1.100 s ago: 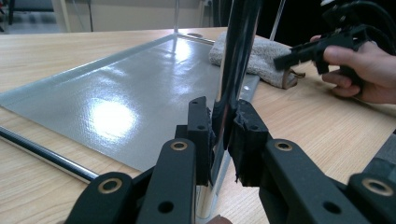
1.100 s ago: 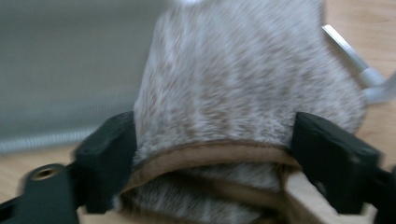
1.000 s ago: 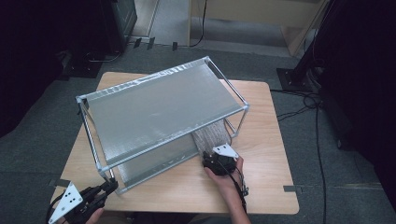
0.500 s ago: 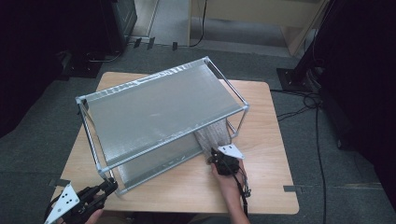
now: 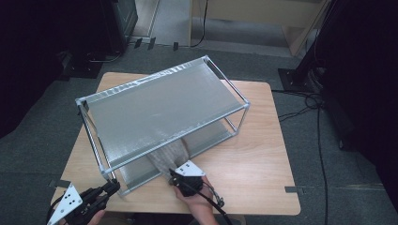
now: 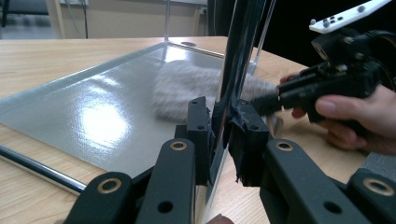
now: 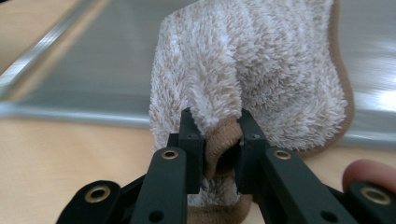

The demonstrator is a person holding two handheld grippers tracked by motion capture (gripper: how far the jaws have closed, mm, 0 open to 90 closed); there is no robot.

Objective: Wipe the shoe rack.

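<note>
A two-tier metal rack [image 5: 159,108] stands on the wooden table [image 5: 253,154]. My left gripper [image 5: 112,186] [image 6: 223,128] is shut on the rack's near corner post [image 6: 238,60], its jaws having just tightened on it. A fluffy beige towel [image 5: 170,153] [image 7: 252,70] [image 6: 182,86] lies partly on the lower shelf [image 7: 70,70] and hangs over its front edge. My right gripper [image 5: 172,174] [image 7: 218,135] [image 6: 275,98] is shut on the towel's brown hem after closing on it within the last second.
The rack's top shelf [image 5: 141,93] covers most of the lower one. Bare table lies to the right of the rack [image 5: 263,140]. Cables [image 5: 300,110] run over the floor at the right.
My right gripper has moved left and toward the table's near edge, dragging the towel with it along the lower shelf. The left gripper has stayed at the corner post.
</note>
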